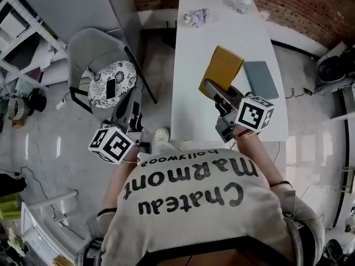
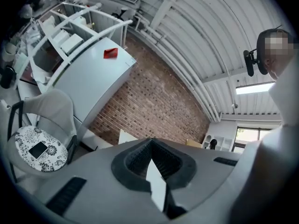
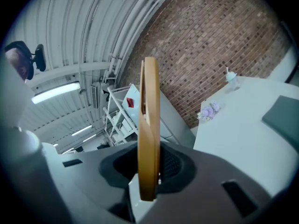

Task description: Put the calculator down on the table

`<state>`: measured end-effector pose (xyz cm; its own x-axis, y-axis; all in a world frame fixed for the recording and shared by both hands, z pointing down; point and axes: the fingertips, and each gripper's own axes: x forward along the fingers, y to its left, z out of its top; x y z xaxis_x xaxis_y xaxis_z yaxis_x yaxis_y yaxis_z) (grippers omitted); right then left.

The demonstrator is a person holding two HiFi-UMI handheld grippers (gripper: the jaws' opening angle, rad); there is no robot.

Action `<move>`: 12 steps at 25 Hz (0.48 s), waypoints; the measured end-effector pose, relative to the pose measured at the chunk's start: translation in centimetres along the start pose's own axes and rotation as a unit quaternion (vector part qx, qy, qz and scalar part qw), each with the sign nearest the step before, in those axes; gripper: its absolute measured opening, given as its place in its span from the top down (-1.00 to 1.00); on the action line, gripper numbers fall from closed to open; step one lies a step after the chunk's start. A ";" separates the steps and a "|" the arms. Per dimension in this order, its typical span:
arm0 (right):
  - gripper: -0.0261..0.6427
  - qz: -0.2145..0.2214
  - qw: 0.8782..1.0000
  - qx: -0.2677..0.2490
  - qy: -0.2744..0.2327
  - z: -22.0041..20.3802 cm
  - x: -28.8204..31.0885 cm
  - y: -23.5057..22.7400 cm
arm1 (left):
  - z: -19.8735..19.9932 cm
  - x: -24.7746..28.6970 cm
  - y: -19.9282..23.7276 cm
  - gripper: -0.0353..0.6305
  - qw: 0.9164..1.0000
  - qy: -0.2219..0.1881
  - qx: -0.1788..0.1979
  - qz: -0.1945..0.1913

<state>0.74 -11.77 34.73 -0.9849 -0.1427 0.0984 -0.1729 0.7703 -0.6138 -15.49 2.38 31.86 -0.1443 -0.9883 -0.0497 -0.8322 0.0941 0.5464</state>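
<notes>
Chair (image 1: 83, 49): grey shell, on the floor, well off the surface's left edge.
Cushion (image 1: 123, 73): round, black-and-white pattern, on the chair seat.
Phone (image 1: 111, 88): dark, lying flat at the cushion's middle.
Left tongs (image 1: 134, 111): over the floor, between the chair and the surface's near left corner; the 2 jaws are closed tip to tip with nothing between them.
Surface (image 1: 194, 93): white, long, its far edge toward a brick wall.
Purple cluster (image 1: 197, 17): small, on the surface near the far left corner.
Calculator (image 1: 221, 66): ochre-yellow, flat slab, over the near half of the surface toward the right edge; whether it touches the surface cannot be told.
Right tongs (image 1: 211, 86): over the near right corner; the 2 jaws grip the calculator's near end, slab edge-on between them.
Grey pad (image 1: 260, 79): flat on the surface along the right edge, just beside the calculator.
White object (image 1: 243, 1): far right corner; too small to identify.
</notes>
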 end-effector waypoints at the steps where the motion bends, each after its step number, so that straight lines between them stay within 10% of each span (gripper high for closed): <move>1: 0.65 -0.010 1.000 0.001 -0.007 0.9 0.9 -0.3 | 0.8 1.5 0.8 0.89 1.000 0.005 -0.001 -0.011; 12: 0.65 -0.095 0.994 -0.003 -0.063 8.6 13.5 -2.7 | 9.1 14.5 9.9 0.89 0.992 0.072 0.016 -0.098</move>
<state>-12.02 -21.17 30.97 -0.9255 -0.3615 0.1135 -0.3557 0.7256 -0.5890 -30.69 -9.90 28.98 0.0987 -0.9946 -0.0317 -0.8535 -0.1010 0.5111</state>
